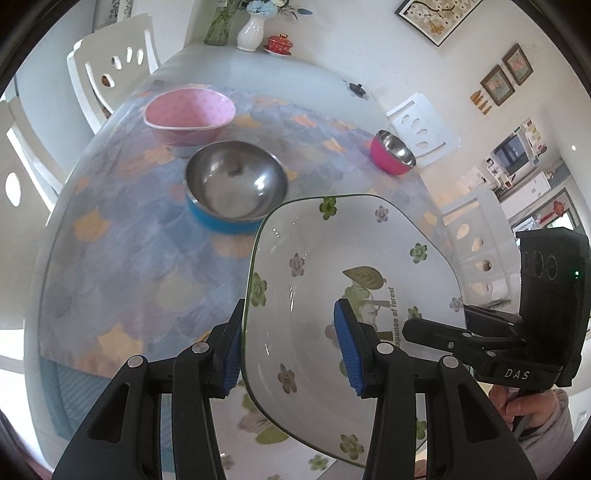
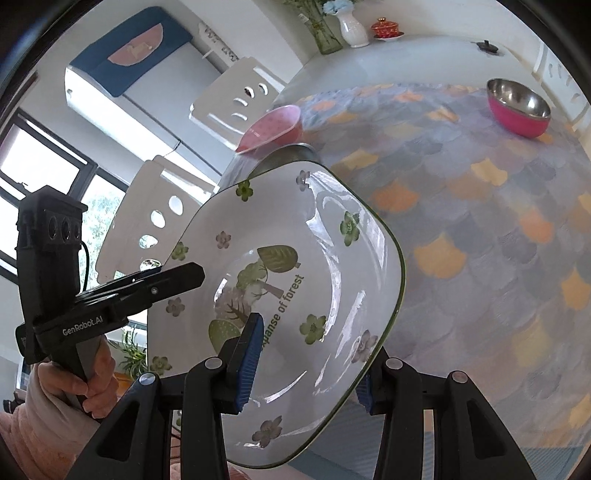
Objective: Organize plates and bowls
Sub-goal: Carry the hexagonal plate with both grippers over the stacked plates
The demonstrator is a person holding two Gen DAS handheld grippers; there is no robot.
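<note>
A white squarish bowl with green and purple flowers [image 1: 351, 258] [image 2: 295, 258] hangs above the table's near edge, held from both sides. My left gripper [image 1: 290, 350] is shut on its left wall, one blue pad inside and one outside the rim. My right gripper [image 2: 306, 376] is shut on the opposite wall the same way, and its tip shows in the left wrist view [image 1: 436, 332]. Farther back on the table stand a steel bowl with a blue outside [image 1: 236, 188], a pink dotted bowl [image 1: 190, 112] [image 2: 273, 125] and a steel bowl with a magenta outside [image 1: 393, 151] [image 2: 519, 105].
A scallop-patterned cloth covers the table [image 1: 129, 258] [image 2: 480, 240]. At the far end stand a white vase [image 1: 251, 33], a glass vase [image 1: 218, 26], a red lidded cup [image 1: 280, 44] and a small black lid [image 1: 356, 88]. White chairs [image 1: 110, 70] [image 1: 421, 125] surround the table.
</note>
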